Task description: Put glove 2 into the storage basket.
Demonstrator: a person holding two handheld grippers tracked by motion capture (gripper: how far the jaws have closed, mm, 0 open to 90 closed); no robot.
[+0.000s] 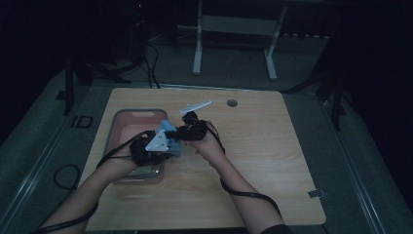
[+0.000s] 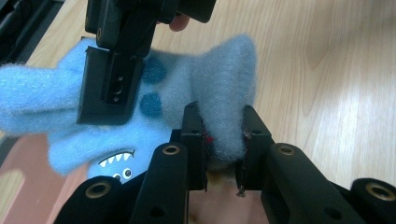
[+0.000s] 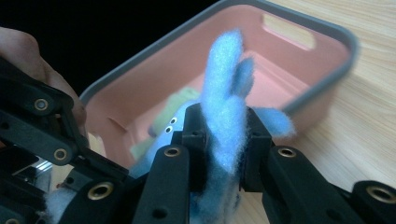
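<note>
Both claws are clamped on one blue plush toy (image 2: 187, 88): my left gripper (image 2: 223, 135) has its jaws pinched on a thick fold of the fleece, and my right gripper (image 3: 223, 133) squeezes a thinner fin-like flap, so the toy hangs stretched between them, up off the tabletop. From the left gripper view I see the right one's black jaw block just ahead of mine and up to the left, lying across the toy beside two dark blue spots, with the toy's printed teeth and eyes below it. Past my right claw sits the pink bin (image 3: 299, 95) with its grey rim, very near, its wall right behind the toy; a green soft thing (image 3: 184, 100) lies inside it. In the high view the bin (image 1: 127, 115) is under and beside my left gripper (image 1: 160, 141), while my right gripper (image 1: 192, 130) is over bare wood. Beyond the claws, a pale plastic piece (image 1: 196, 107) rests on the table (image 1: 263, 161), which runs open out to my right gripper's far side and toward the near edge.
</note>
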